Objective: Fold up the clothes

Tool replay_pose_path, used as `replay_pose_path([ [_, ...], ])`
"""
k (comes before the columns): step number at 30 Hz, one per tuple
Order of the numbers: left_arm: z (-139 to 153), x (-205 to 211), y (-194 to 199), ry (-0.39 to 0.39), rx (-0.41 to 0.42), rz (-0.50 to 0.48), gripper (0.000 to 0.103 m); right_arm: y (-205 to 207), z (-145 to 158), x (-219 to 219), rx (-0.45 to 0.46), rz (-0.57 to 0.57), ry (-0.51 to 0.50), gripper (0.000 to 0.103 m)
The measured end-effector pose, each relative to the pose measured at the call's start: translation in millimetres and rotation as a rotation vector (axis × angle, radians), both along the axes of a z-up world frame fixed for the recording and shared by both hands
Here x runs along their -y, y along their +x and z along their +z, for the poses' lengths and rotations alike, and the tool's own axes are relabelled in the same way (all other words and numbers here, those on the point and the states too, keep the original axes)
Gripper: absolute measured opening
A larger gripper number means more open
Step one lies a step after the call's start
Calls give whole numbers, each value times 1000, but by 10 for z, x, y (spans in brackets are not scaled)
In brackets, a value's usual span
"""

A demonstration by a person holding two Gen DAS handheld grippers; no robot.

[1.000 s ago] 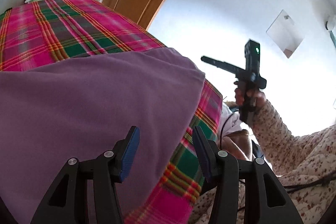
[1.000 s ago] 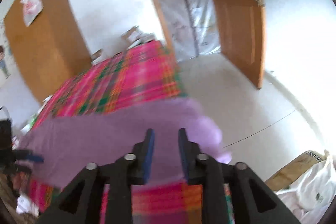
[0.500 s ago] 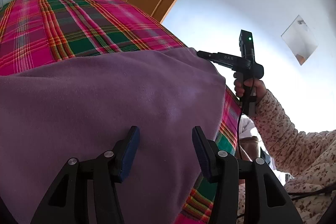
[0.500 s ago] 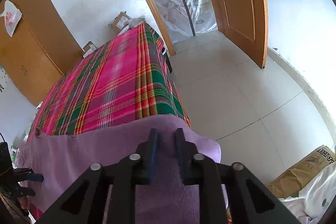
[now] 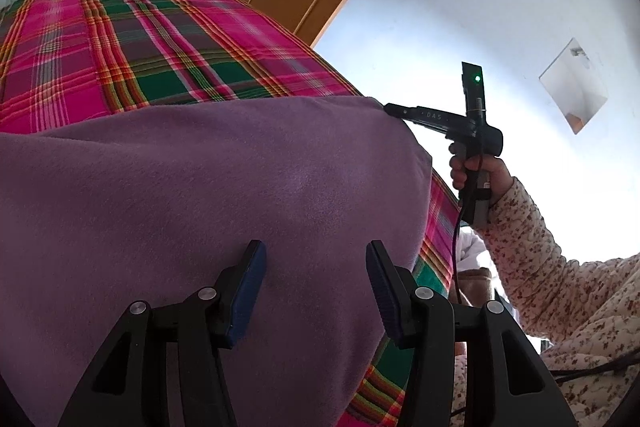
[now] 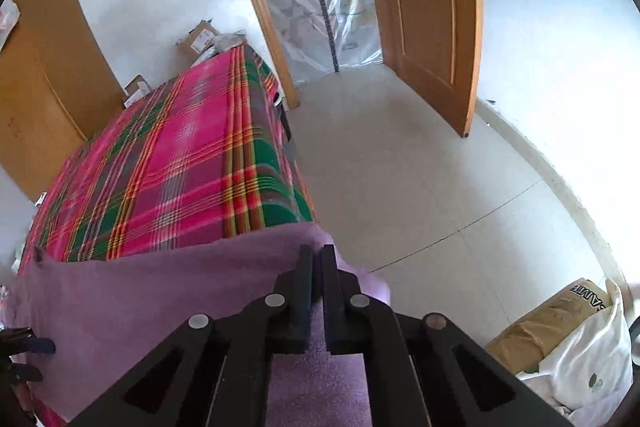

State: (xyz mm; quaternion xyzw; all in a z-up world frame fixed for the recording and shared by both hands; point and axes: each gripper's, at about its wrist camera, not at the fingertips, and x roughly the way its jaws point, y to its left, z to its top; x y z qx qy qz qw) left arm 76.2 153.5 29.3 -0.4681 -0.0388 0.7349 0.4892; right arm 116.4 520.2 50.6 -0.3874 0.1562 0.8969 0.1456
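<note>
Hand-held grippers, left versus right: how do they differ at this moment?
The left hand-held gripper is open, its blue pads wide apart over the purple cloth; the right hand-held gripper is shut on that cloth's edge. The left holds nothing; the right pinches fabric. Both are black and point over the plaid bed.

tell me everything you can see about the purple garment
The purple garment is a plain, soft, fleece-like cloth with no visible print, buttons or seams. It lies spread over the near end of the plaid bedspread, and one side hangs over the bed's edge. The right gripper is shut on its far corner at that edge. The left gripper hangs open over the cloth, pinching nothing.
</note>
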Motion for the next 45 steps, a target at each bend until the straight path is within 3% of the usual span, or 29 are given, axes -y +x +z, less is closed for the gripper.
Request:
replay_pose_path([
  [5, 52, 193, 17, 3, -22, 46, 54, 2, 27, 35, 27, -46, 52, 6],
  [13, 132, 823, -1, -8, -59, 218, 54, -88, 140, 825, 12, 148, 127, 13],
  [21, 147, 1791, 10, -33, -84, 471, 54, -207, 222, 1639, 17, 340, 206, 14],
  [27, 156, 2392, -41, -47, -91, 618, 54, -584, 359, 2614, -45, 645, 132, 14],
  [30, 148, 2518, -76, -67, -100, 641, 54, -782, 359, 3096, -62, 772, 55, 14],
  [33, 108, 2663, -134, -93, -97, 663, 54, -932, 280, 3537, -43, 859, 49, 14],
  [38, 3, 2967, -223, -69, -59, 719, 54, -1348, -1, 3927, 67, 873, 103, 14],
  [45, -92, 3208, -185, -53, -49, 748, 53, -1484, -78, 3785, 108, 817, 65, 0],
])
